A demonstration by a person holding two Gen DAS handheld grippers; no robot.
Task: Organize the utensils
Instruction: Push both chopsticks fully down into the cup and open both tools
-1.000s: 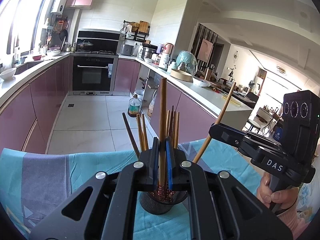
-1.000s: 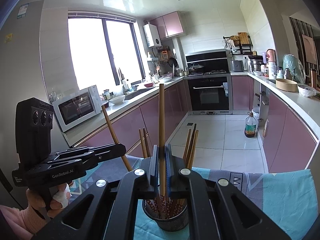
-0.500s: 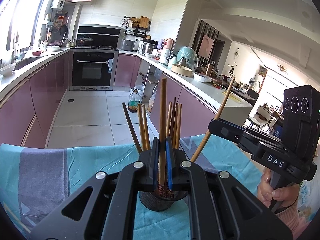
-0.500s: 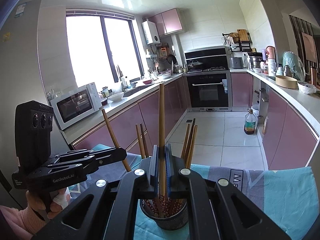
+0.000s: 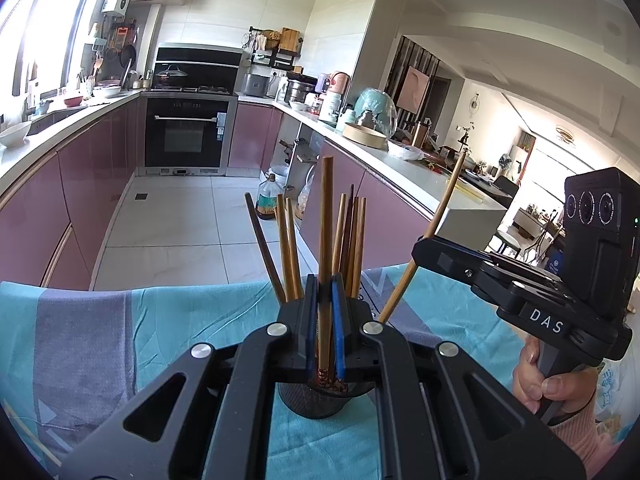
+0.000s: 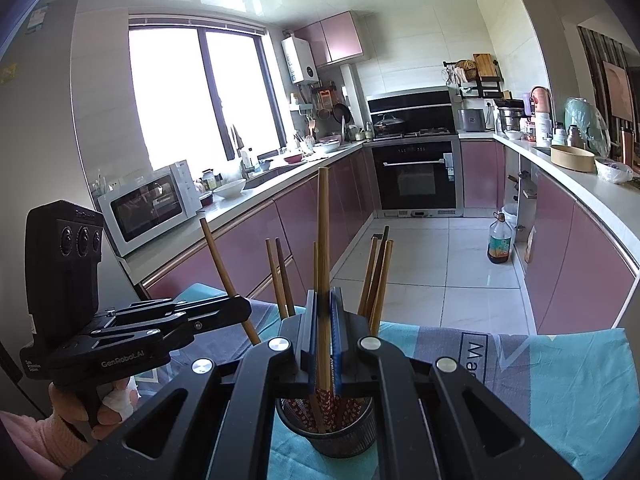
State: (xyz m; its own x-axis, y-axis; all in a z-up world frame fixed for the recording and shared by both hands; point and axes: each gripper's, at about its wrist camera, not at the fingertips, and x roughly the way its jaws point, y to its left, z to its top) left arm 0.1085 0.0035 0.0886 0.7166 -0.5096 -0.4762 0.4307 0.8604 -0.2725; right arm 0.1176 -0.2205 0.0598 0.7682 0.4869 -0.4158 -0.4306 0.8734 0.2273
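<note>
A black mesh holder point(image 5: 316, 400) point(image 6: 332, 432) stands on a teal and grey cloth point(image 5: 180, 320) with several wooden chopsticks upright in it. My left gripper point(image 5: 325, 320) is shut on one chopstick point(image 5: 326, 220), held upright with its patterned lower end down in the holder's mouth. My right gripper point(image 6: 324, 328) is shut on another chopstick point(image 6: 323, 232), also upright with its end in the holder. In the right wrist view the left gripper point(image 6: 236, 308) comes in from the left. In the left wrist view the right gripper point(image 5: 424, 246) comes in from the right.
The cloth's far edge point(image 6: 520, 332) drops to a tiled kitchen floor. Pink cabinets run along both sides, with an oven point(image 5: 186, 136) at the back. An oil bottle point(image 6: 500, 244) stands on the floor. A microwave point(image 6: 148, 204) sits on the left counter.
</note>
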